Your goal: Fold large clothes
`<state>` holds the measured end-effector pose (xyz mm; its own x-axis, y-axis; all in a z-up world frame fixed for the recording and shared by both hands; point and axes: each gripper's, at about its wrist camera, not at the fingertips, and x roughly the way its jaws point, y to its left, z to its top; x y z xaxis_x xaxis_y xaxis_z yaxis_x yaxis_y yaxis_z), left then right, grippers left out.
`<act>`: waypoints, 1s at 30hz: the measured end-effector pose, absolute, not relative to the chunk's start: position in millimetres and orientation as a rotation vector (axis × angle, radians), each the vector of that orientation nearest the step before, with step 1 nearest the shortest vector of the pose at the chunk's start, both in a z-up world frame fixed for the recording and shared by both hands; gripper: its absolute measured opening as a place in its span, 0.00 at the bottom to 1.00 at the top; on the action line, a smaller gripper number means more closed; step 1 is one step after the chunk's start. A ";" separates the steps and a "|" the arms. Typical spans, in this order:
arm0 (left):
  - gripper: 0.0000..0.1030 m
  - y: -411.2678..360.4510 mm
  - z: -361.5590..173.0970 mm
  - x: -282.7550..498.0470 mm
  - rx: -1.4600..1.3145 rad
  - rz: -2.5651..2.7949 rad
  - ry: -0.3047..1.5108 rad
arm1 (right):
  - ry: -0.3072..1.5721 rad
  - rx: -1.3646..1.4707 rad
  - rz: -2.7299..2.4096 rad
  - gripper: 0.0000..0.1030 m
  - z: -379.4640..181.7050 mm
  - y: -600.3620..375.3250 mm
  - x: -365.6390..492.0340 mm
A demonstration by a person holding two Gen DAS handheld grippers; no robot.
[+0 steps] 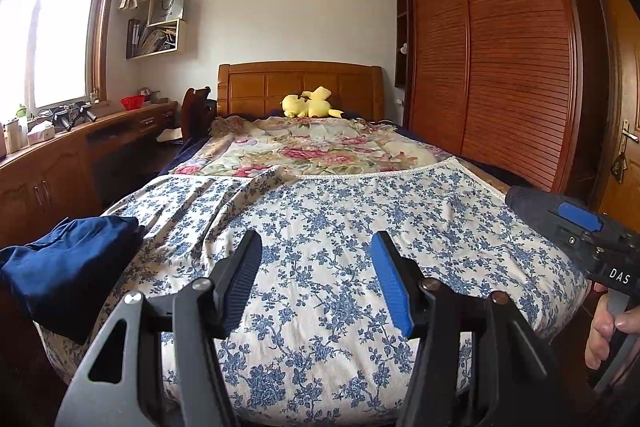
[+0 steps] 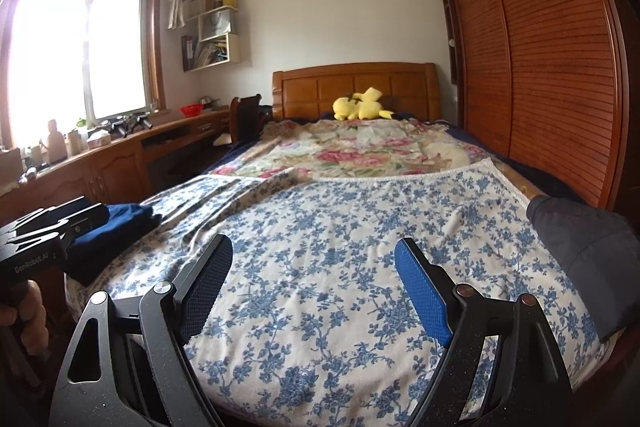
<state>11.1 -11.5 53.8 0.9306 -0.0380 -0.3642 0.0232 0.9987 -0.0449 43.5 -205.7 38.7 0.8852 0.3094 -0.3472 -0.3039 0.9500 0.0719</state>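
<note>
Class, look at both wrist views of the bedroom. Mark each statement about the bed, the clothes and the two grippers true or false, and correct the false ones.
1. The left gripper grips the blue-flowered cloth. False: its jaws are open above it, holding nothing.
2. A yellow plush toy lies by the headboard. True.
3. The dark blue garment hangs on the wardrobe. False: it lies at the bed's left edge.
4. The right gripper is open and empty. True.

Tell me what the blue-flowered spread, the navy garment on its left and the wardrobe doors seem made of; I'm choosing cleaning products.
Blue-flowered spread: thin woven cloth, probably cotton, matte; it wrinkles softly and has a stitched white edge.
Navy garment: soft fabric with a faint sheen, lying in limp folds; the fibre is unclear.
Wardrobe doors: reddish-brown wood or wood veneer, slatted, with a semi-gloss varnish that catches light.
</note>
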 end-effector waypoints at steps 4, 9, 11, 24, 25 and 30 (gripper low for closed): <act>0.54 -11.9 54.2 11.7 -0.040 -0.030 0.373 | 0.365 0.015 0.318 0.82 38.1 -206.6 43.8; 0.54 -13.4 53.5 12.2 -0.040 -0.030 0.377 | 0.363 0.017 0.318 0.82 37.8 -207.1 44.7; 0.54 -13.5 53.3 12.0 -0.041 -0.031 0.378 | 0.363 0.016 0.317 0.82 37.7 -207.4 45.1; 0.54 -15.2 52.1 11.4 -0.041 -0.032 0.375 | 0.363 0.015 0.317 0.83 37.0 -208.0 44.6; 0.54 -14.6 52.2 11.3 -0.041 -0.032 0.375 | 0.363 0.016 0.317 0.82 36.9 -208.3 44.8; 0.54 -15.1 52.5 11.0 -0.040 -0.034 0.372 | 0.364 0.017 0.315 0.82 36.3 -208.4 44.3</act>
<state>11.0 -15.1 52.5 0.9309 -0.0402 -0.3630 0.0253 0.9986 -0.0456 44.3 -208.4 36.3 0.8862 0.3064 -0.3475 -0.3004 0.9511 0.0725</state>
